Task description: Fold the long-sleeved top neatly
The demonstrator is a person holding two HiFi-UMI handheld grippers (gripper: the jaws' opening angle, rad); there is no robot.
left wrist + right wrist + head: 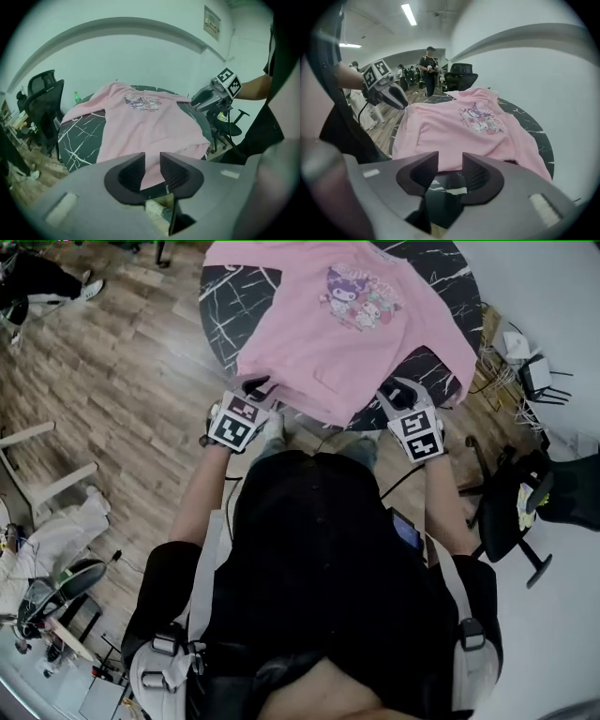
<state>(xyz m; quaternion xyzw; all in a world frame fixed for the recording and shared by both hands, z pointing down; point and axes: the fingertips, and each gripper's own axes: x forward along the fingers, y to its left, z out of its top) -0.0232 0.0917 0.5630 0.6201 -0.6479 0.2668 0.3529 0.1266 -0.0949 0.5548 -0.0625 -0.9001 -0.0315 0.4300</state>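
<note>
Pink long-sleeved top (328,324) with cartoon-character print lies flat on round black white-veined surface (220,306). Print lettering too blurred to read. Left hand-held gripper (152,161) narrowly open, right hand-held gripper (450,161) wider. Both empty at near hem.

top (337,324): plain pink, with a cartoon chest print in purple, white and deeper pink, plus lettering too small to read.
table (220,310): black with white marble-style veins.
floor (122,381): brown wood-plank pattern, mixed light and dark boards.
left gripper (255,387) and right gripper (398,390): grey bodies, black ribbed jaw pads, marker cubes in black-and-white square patterns.
shirt (319,549) on the person: black.
harness straps (202,587): light grey.
office chair (511,512): black.
bottle (76,97): green.
wall (140,51): pale, whitish.
</note>
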